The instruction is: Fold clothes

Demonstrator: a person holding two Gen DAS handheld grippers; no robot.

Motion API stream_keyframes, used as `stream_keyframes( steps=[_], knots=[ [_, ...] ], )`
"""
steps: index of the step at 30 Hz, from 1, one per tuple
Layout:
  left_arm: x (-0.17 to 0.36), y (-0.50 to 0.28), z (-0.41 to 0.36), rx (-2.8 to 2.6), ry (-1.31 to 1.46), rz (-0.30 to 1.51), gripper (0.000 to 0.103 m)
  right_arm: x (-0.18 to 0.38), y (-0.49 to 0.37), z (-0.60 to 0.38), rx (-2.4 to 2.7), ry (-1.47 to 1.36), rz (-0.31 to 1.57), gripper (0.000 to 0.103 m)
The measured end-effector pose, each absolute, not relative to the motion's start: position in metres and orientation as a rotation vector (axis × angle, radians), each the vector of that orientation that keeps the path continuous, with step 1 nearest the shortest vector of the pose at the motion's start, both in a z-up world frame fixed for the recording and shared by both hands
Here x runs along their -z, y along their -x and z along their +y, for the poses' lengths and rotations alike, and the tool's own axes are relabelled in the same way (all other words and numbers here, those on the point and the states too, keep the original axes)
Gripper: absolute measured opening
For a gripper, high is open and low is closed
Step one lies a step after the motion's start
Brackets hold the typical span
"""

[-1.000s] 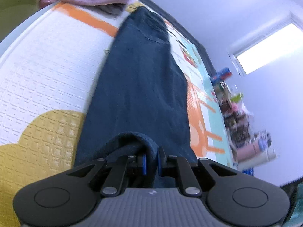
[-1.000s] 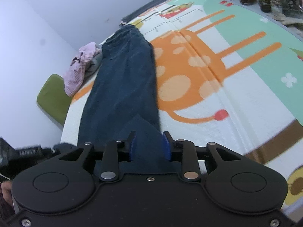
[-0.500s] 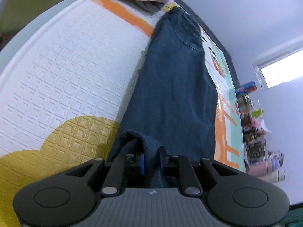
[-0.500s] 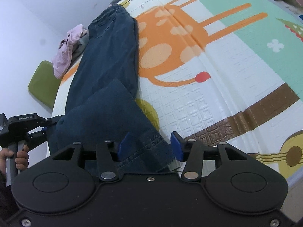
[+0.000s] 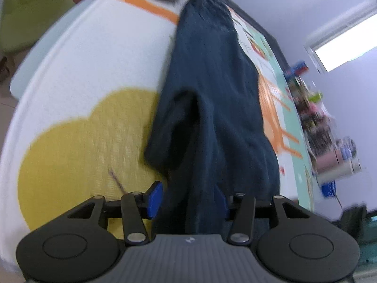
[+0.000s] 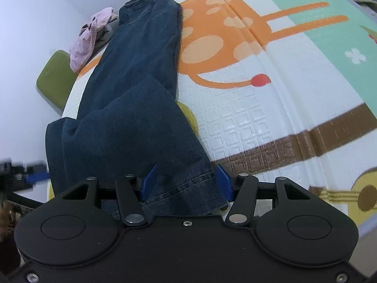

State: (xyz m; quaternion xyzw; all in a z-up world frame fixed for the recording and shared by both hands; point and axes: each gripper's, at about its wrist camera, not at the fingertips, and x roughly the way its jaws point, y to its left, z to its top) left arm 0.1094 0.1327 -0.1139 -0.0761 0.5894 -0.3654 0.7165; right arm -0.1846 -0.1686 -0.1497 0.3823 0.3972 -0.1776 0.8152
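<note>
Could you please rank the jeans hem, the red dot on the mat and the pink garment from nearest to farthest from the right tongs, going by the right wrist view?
1. Jeans hem: lying between the right tongs, whose pads stand apart.
2. Red dot: mid-mat, right of the jeans.
3. Pink garment: far left, by the waistband end.
</note>
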Motion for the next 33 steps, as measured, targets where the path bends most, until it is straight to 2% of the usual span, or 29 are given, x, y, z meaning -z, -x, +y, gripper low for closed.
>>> stream_keyframes(
  steps=[11, 13, 14, 15, 17, 19, 26, 33],
  knots=[
    [0.147, -0.067, 0.118, 0.809, 0.073, 1.396, 0.052, 0.158, 0.195, -0.163, 0.408, -0.825, 0.87, 0.051],
    [0.155, -0.069, 0.115, 0.764, 0.079, 1.404, 0.041, 0.159, 0.194, -0.159, 0.405, -0.809, 0.873, 0.048],
    [0.157, -0.071, 0.114, 0.75, 0.089, 1.411, 0.034, 0.158, 0.193, -0.158, 0.407, -0.803, 0.871, 0.038],
    [0.158, -0.071, 0.114, 0.75, 0.096, 1.414, 0.016, 0.159, 0.193, -0.157, 0.413, -0.801, 0.873, 0.032],
    [0.153, -0.071, 0.113, 0.766, 0.086, 1.395, 0.014, 0.158, 0.197, -0.158, 0.409, -0.819, 0.863, 0.023],
    [0.144, -0.07, 0.114, 0.769, 0.065, 1.363, 0.01, 0.154, 0.203, -0.157, 0.394, -0.832, 0.838, 0.021],
    [0.127, -0.075, 0.12, 0.776, 0.075, 1.357, 0.01, 0.131, 0.209, -0.149, 0.385, -0.805, 0.812, 0.02],
    [0.147, -0.061, 0.1, 0.761, 0.025, 1.409, 0.024, 0.13, 0.197, -0.145, 0.423, -0.714, 0.888, 0.024]
  ],
)
